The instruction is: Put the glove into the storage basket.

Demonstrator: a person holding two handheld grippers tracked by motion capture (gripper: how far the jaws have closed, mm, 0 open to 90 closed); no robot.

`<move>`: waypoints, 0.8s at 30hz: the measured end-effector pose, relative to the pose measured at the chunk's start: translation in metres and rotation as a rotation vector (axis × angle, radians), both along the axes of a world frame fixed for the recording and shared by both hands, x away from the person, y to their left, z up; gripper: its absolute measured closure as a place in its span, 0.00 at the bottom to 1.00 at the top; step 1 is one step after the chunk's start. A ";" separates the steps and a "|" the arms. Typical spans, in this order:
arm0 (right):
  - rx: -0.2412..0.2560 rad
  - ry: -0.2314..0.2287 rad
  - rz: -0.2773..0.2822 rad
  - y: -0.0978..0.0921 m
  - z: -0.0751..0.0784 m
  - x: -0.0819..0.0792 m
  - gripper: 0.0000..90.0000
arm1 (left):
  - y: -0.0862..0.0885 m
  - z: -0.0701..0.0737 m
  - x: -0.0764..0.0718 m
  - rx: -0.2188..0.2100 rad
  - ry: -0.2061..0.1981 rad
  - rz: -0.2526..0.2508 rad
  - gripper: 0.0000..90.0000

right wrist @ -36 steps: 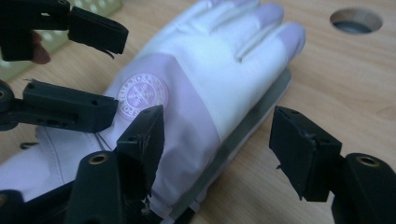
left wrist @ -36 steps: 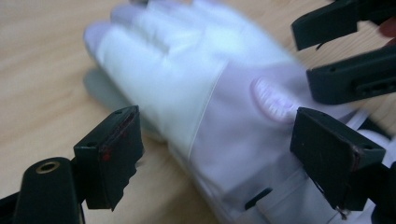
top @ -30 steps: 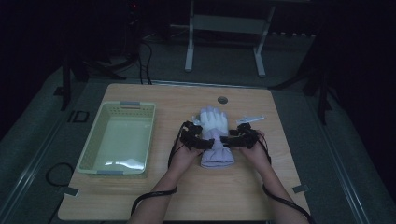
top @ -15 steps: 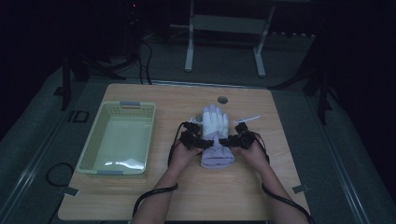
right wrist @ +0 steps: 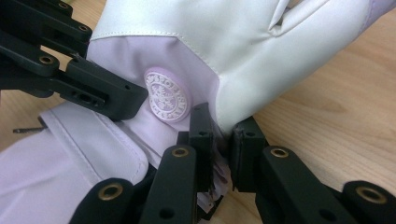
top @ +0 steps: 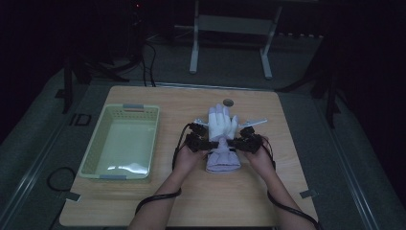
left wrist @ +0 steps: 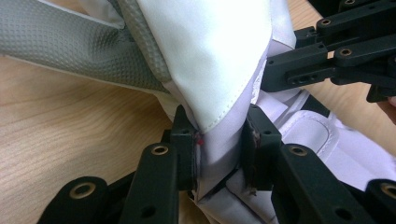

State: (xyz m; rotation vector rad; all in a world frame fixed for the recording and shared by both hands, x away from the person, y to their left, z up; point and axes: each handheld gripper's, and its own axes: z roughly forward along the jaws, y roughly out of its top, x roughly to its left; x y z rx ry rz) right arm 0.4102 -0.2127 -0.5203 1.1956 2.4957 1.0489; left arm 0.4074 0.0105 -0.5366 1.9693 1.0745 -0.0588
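A white and pale lilac glove (top: pixel 221 139) lies on the wooden table (top: pixel 143 201), fingers pointing away from me, cuff toward me. My left gripper (top: pixel 205 143) pinches the glove's left edge near the wrist; in the left gripper view its jaws clamp a fold of fabric (left wrist: pixel 219 144). My right gripper (top: pixel 237 143) grips the opposite edge; in the right gripper view its jaws are shut on the glove (right wrist: pixel 224 107) beside a round embossed badge (right wrist: pixel 165 96). The left gripper (right wrist: pixel 70 70) appears across the glove there.
A pale green plastic basket (top: pixel 122 142) stands at the table's left, nothing in it. A small round grommet (top: pixel 228 102) sits near the far edge. A thin white stick-like object (top: pixel 253 122) lies beyond the right gripper. Dark floor and cables surround the table.
Both grippers have drawn closer together at the glove's wrist, and the glove now lies straighter and a little nearer to me.
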 end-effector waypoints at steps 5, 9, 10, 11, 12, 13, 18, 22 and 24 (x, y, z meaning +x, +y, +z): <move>0.018 -0.036 -0.005 0.002 0.015 -0.008 0.90 | 0.003 0.018 -0.005 0.015 -0.024 -0.013 0.79; 0.025 -0.055 0.005 0.005 0.027 -0.014 0.90 | 0.008 0.032 -0.008 0.030 -0.034 -0.028 0.79; 0.027 -0.062 0.009 0.006 0.029 -0.015 0.90 | 0.009 0.036 -0.009 0.033 -0.037 -0.033 0.79; 0.032 -0.063 0.012 0.006 0.032 -0.016 0.90 | 0.011 0.039 -0.010 0.038 -0.042 -0.038 0.79; 0.035 -0.067 0.015 0.007 0.034 -0.017 0.90 | 0.012 0.042 -0.011 0.041 -0.044 -0.040 0.79; 0.035 -0.073 0.020 0.008 0.037 -0.019 0.90 | 0.013 0.044 -0.012 0.042 -0.045 -0.040 0.79; 0.038 -0.096 0.029 0.015 0.048 -0.025 0.90 | 0.021 0.056 -0.017 0.055 -0.051 -0.050 0.80; 0.046 -0.102 0.036 0.021 0.055 -0.028 0.90 | 0.027 0.064 -0.020 0.064 -0.063 -0.050 0.80; 0.047 -0.102 0.035 0.022 0.057 -0.028 0.90 | 0.030 0.069 -0.021 0.071 -0.062 -0.052 0.80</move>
